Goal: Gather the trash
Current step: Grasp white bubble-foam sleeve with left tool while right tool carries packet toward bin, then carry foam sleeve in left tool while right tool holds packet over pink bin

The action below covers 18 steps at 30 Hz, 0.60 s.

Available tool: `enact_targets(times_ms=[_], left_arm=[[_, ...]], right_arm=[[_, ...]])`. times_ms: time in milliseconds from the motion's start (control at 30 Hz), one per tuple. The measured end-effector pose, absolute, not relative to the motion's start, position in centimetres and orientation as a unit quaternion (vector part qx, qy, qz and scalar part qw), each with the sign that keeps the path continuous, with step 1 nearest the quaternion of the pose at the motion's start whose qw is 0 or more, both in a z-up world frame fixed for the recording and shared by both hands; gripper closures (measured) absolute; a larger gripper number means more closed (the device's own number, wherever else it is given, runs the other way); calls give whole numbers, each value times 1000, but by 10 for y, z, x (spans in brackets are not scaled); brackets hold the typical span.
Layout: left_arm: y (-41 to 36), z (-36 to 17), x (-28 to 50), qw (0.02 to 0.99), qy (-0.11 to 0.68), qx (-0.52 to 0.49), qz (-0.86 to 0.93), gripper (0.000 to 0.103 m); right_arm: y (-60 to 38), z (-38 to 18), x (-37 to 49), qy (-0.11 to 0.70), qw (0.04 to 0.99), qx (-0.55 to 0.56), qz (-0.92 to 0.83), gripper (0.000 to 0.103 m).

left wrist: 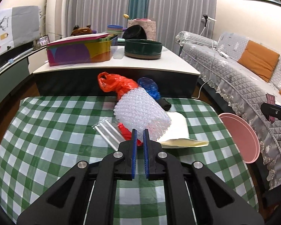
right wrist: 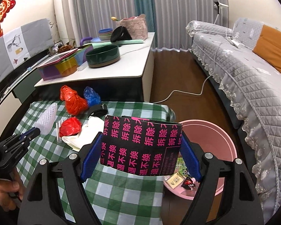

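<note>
My left gripper (left wrist: 140, 134) is shut on the lower edge of a white foam net sleeve (left wrist: 142, 112), held up above the green checked tablecloth (left wrist: 46, 131). In the right wrist view the same sleeve (right wrist: 48, 120) hangs from the left gripper (right wrist: 37, 130), which a hand holds. My right gripper (right wrist: 141, 138) stands wide, its blue pads pressing both sides of a black packet with pink characters (right wrist: 140, 146). It is near the table's right edge, beside the pink bin (right wrist: 215, 140). On the cloth lie a red bag (right wrist: 71, 101), a blue bag (right wrist: 91, 96), a smaller red bag (right wrist: 70, 126), a cream pouch (left wrist: 179, 131) and a clear straw packet (left wrist: 106, 129).
The pink bin (left wrist: 241, 136) stands on the floor right of the table and holds a few scraps. A white coffee table (right wrist: 133, 71) behind carries a colourful tin (left wrist: 78, 52) and a dark green bowl (left wrist: 143, 48). A grey sofa (right wrist: 252, 78) and a white cable (right wrist: 187, 92) are at the right.
</note>
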State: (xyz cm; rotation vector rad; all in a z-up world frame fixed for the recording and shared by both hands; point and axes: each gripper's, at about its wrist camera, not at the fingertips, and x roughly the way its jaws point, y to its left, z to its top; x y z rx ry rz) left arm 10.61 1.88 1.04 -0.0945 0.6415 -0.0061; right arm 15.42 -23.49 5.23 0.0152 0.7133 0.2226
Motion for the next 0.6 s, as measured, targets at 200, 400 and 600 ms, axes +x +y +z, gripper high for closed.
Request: enact_targets(times_ms=[200, 400, 600], left_arm=[[3, 11, 103, 950, 309, -46, -24, 96], [-13, 11, 104, 951, 306, -39, -41, 96], [-32, 13, 107, 951, 303, -32, -55, 96]], right_arm=[[-252, 53, 149, 345, 934, 16, 93, 26], [-272, 55, 146, 336, 938, 28, 75, 26], [-290, 58, 142, 323, 944, 27, 54, 26]])
